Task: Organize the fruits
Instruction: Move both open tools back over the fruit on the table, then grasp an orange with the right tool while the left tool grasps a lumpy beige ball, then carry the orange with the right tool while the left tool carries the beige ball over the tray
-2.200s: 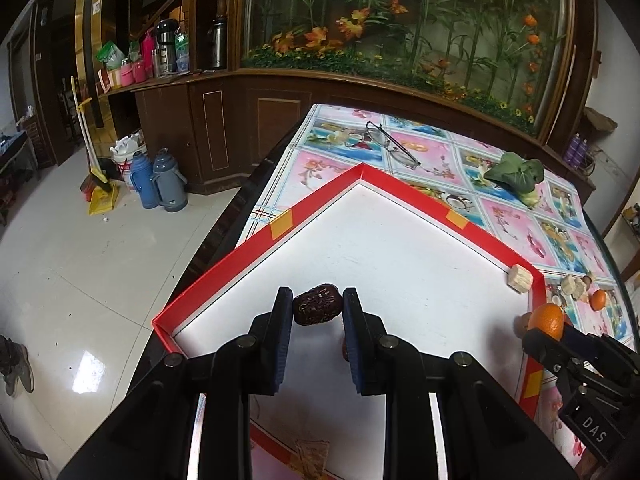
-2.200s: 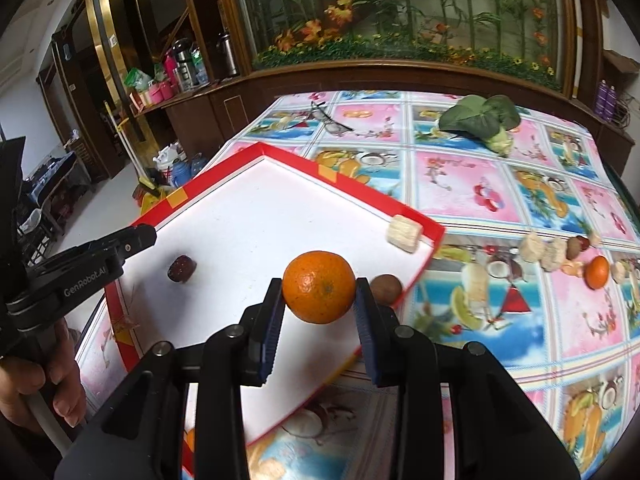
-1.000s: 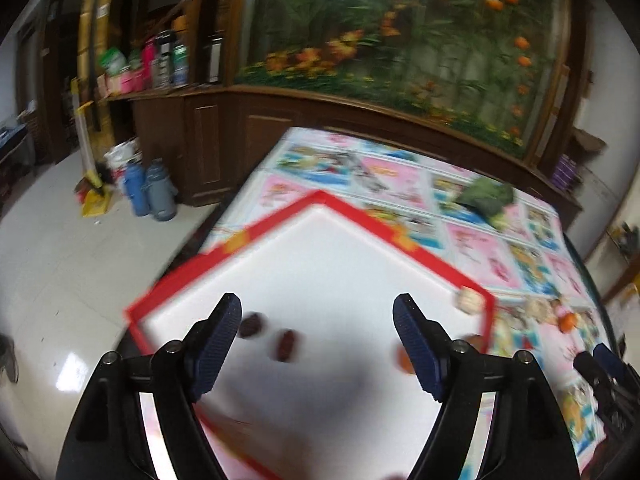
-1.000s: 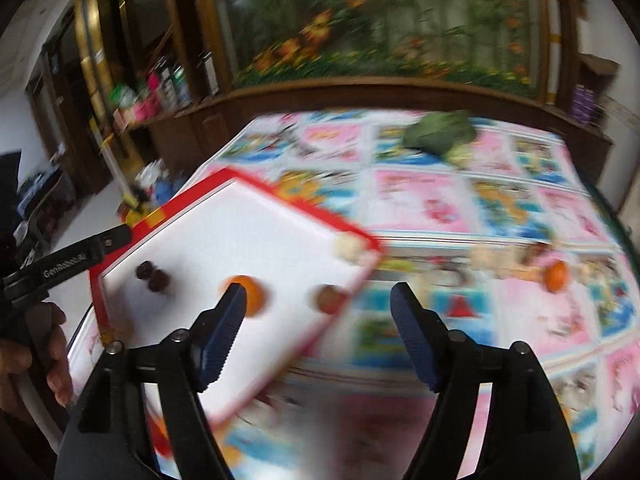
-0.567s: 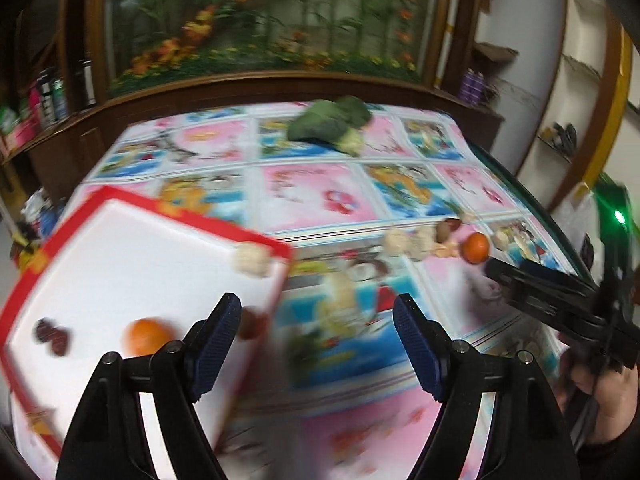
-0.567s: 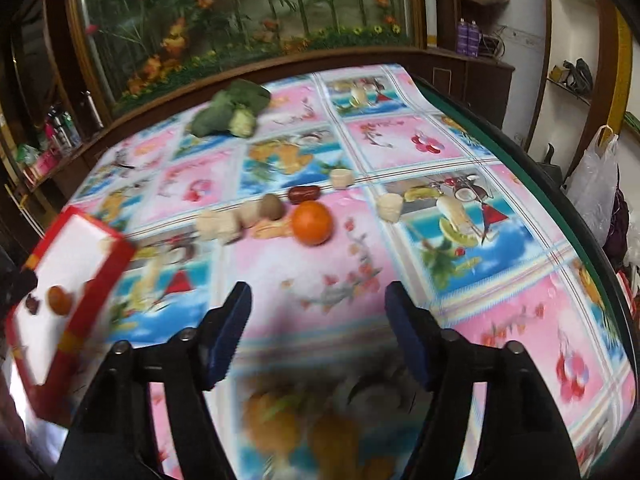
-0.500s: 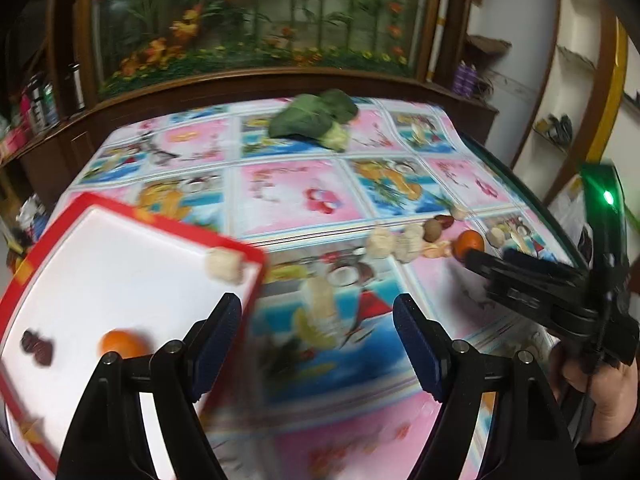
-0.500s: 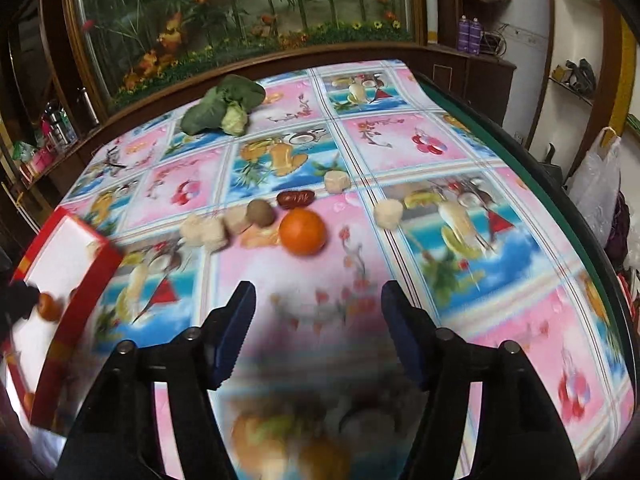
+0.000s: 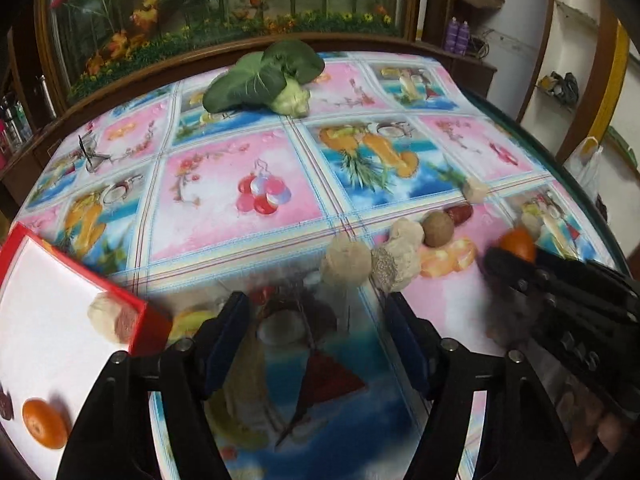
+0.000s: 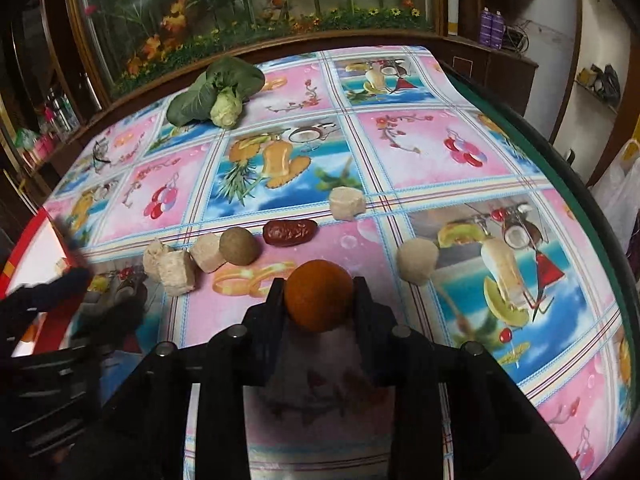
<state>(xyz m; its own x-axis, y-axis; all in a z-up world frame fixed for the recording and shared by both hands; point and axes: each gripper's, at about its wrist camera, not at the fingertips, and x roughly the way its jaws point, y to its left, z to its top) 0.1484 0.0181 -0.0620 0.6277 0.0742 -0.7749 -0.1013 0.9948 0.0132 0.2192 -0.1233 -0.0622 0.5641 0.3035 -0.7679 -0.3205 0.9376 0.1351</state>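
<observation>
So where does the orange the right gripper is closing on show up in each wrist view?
Left wrist: far right, the orange peeks above the right gripper.
Right wrist: lower centre, the orange between that gripper's closing fingers.
Shared landmark: the red date just beyond it.

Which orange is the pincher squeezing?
The orange on the pink tablecloth square, wedged between the right gripper fingers. The other orange lies loose on the white tray with the red rim, with nothing touching it.
</observation>
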